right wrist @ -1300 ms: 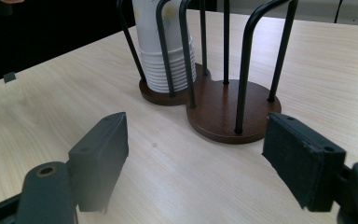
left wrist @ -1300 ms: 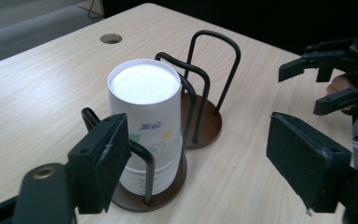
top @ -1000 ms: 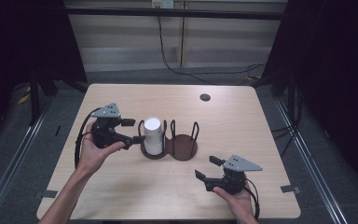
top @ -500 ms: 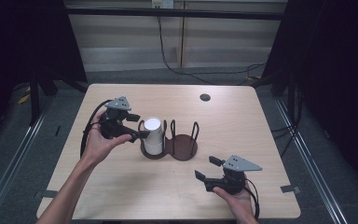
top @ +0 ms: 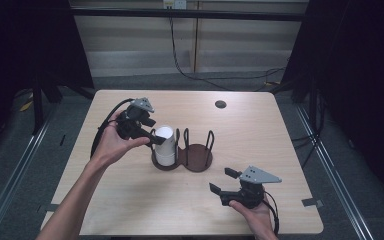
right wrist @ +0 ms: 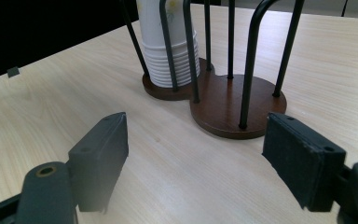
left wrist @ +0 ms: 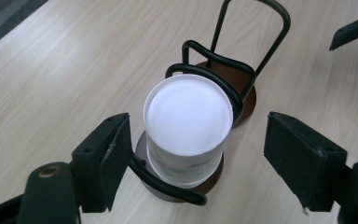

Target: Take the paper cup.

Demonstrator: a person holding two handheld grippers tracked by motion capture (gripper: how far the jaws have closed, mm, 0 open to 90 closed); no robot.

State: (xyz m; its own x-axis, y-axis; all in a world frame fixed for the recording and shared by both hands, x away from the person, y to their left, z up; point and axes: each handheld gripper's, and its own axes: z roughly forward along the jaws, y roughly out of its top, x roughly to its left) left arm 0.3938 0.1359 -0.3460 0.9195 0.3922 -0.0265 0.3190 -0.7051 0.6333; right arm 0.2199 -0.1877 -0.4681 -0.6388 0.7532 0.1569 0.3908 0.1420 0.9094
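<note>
**Left gripper closes in over the stacked paper cups**

Since a second ago the left gripper (top: 156, 139) has travelled from beside the holder to a spot up over the cups, and its jaws have just been narrowing. They stand open on either side of the stack of paper cups (left wrist: 186, 128), one pad (left wrist: 116, 156) close to the cup wall, the other well apart from it; nothing is pinched yet.

Just right of that hand, the stack sits upside down in the left ring of the cup holder (top: 182, 155), white bottom uppermost, the wire loops (left wrist: 214, 77) hugging its sides. The nested rims at the foot show in the right gripper view (right wrist: 173, 58). Such cups are likely very light and thin-walled, easily crushed and a little slick; a gentle hold on the top cup's wall just below its closed end, clear of the wires, looks the safest place. The holder's right ring (right wrist: 240, 105) is a bare wooden disc with nothing in it.

Farther right, near the front edge of the table (top: 290, 145), the right gripper (top: 221, 181) rests with jaws parted and empty, pointed at the holder.
</note>
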